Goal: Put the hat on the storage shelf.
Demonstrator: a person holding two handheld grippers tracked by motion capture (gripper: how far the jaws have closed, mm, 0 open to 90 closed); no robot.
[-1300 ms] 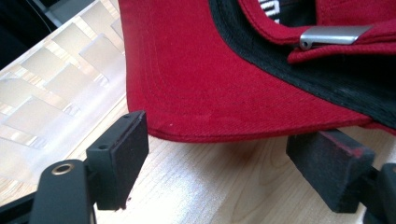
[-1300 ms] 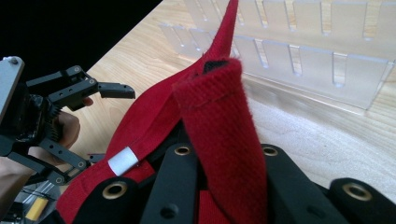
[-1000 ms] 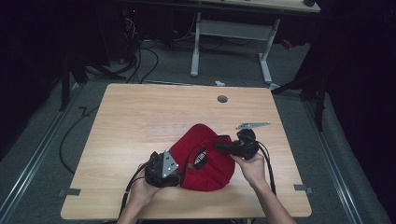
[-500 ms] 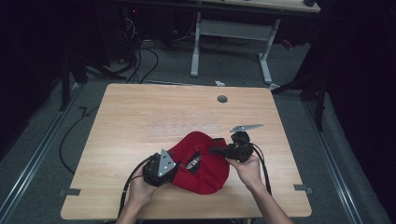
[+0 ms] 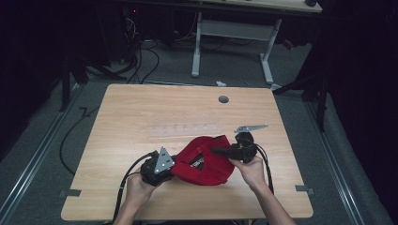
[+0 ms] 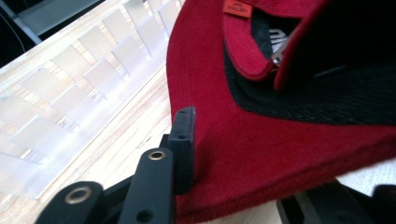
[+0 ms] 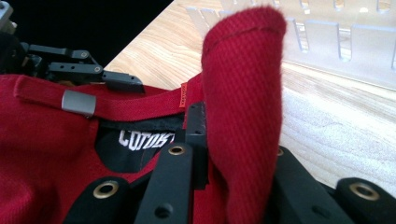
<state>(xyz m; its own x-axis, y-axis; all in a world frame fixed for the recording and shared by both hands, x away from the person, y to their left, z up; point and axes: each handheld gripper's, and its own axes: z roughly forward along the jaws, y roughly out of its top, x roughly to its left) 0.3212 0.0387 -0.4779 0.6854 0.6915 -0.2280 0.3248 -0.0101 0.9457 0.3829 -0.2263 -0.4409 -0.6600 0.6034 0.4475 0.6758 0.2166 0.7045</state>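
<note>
Cap (image 5: 202,165): lying on the table (image 5: 141,117) near its front edge, between both grippers.
Handling: probably light, soft cloth — sagging; brim stiffer.
Left gripper (image 5: 171,166): jaws just closing on brim edge.
Right gripper (image 5: 217,151): pinching a crown fold — hold there.

I've open table (image 5: 141,117) toward the far edge; only the red cap (image 5: 206,164) blocks the near edge.

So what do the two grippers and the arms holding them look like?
Both are black handheld tools. The left gripper and the right gripper each carry a grey three-cornered plate on top and trail black cables toward the table's near edge. In the gripper views the jaws are flat black bars with brass-ringed pivot holes. The forearms show no sleeves.
</note>
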